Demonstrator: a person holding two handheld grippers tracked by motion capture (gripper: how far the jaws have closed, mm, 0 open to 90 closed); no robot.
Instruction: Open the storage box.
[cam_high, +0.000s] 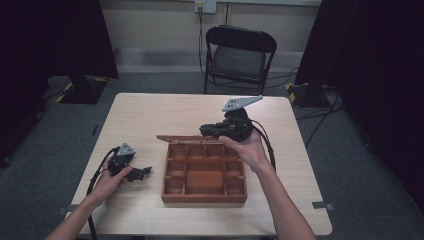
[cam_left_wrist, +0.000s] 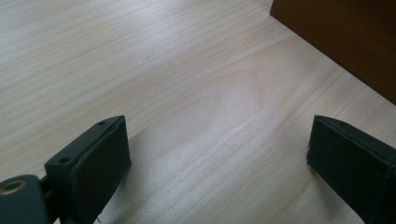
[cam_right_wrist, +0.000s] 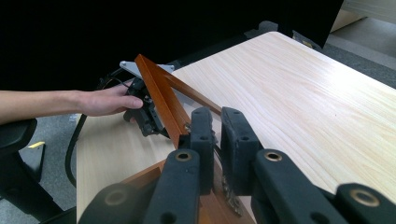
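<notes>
You're mid-lid-swing. Your right gripper has its jaws pressed nearly together, pinching the edge of the lid of the wooden box. In the high view the lid sits hinged along the box's 12 o'clock edge, part-raised; I can't tell whether you're opening or closing it.

Box location: centre of the table, slightly toward your side. Your left gripper rests on the table at the box's 9 o'clock, just beside it, not touching. Its jaws are spread wide with bare tabletop between them; the box wall is at 2 o'clock in the left gripper view.

Next move, my read: follow the hinge arc, keep the pinch firm, don't pull sideways. If the box shifts, brace its 9 o'clock wall with the left.

Count:
- 1 box, 1 lid
- Roughly 11 compartments, several partly hidden
- 2 grippers
- 1 folding chair beyond the table at 12 o'clock
</notes>
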